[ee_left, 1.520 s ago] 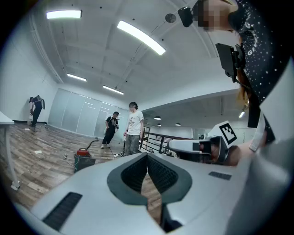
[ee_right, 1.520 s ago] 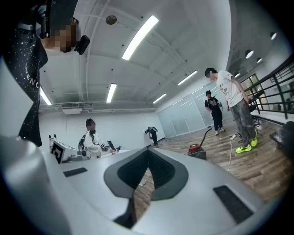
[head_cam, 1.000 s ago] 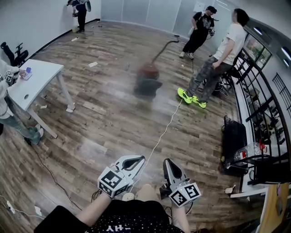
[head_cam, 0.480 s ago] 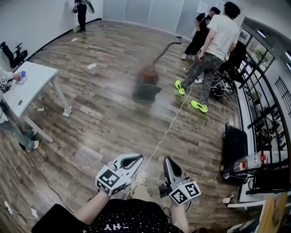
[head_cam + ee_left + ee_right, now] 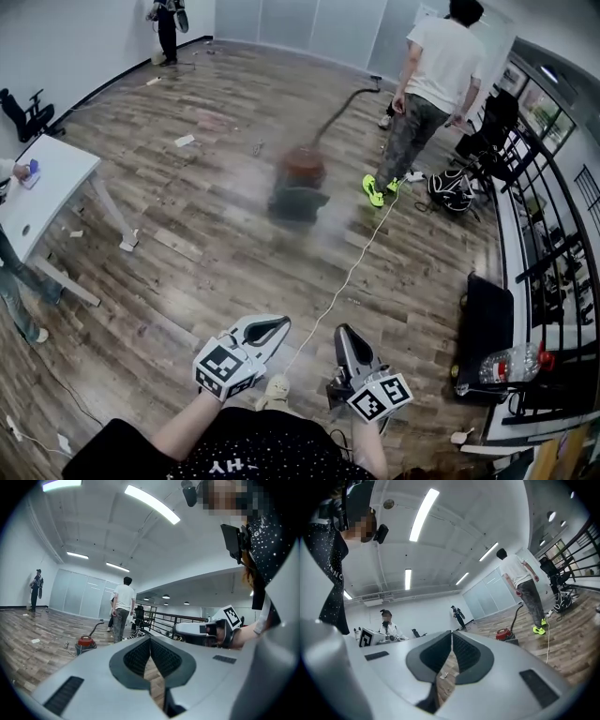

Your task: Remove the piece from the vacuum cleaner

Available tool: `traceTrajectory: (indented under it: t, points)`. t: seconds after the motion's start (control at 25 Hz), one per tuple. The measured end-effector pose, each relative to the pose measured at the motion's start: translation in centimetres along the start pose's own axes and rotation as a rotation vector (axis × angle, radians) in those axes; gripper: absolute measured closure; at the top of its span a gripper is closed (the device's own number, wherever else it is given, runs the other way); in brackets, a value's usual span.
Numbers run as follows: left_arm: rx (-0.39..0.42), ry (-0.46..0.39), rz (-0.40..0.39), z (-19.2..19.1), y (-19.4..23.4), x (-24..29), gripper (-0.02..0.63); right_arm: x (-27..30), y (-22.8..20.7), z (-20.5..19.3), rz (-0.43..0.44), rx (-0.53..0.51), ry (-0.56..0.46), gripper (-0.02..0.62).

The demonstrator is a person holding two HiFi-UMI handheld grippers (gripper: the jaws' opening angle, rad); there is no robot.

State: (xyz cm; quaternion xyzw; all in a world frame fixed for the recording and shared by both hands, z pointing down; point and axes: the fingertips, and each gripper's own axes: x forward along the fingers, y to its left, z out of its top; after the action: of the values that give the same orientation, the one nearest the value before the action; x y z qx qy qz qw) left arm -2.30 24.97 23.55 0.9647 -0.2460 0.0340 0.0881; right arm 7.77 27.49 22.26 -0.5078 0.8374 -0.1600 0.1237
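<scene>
Left tongs [image 5: 279, 324] and right tongs [image 5: 341, 332] hang closed and empty low in the head view, near the wearer's body, while the red vacuum cleaner [image 5: 302, 171] stands well apart across the wooden floor [image 5: 187, 272], with its hose [image 5: 342, 101] reaching toward a standing person [image 5: 427, 84] and a white cord [image 5: 349, 277] running back. Along the left gripper view the jaws press together on nothing, and the vacuum cleaner [image 5: 86, 642] sits small at left. Along the right gripper view the jaws are likewise closed, so the sound course is probably to walk close, step clear of the cord, and open only beside the piece, which cannot be picked out from here.
</scene>
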Motion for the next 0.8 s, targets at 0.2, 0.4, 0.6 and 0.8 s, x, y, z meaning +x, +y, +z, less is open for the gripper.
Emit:
traceTrajectory:
  t: [0.2,0.4,0.6,0.8]
  points:
    - [-0.002,0.003,0.033,0.5,2.9,3.5,0.597,3.1,-3.6,0.8,0.032,0.008,0.017,0.584]
    - [-0.008,0.004,0.047,0.7,4.2,5.4,0.597,4.7,-5.1,0.7,0.056,0.025,0.038,0.584]
    - [-0.028,0.026,0.065,0.1,5.1,6.6,0.597,4.8,-7.0,0.7,0.033,0.046,0.048,0.584]
    - [-0.044,0.036,0.061,-0.3,6.4,8.3,0.597,6.1,-9.4,1.0,0.006,0.031,0.062,0.584]
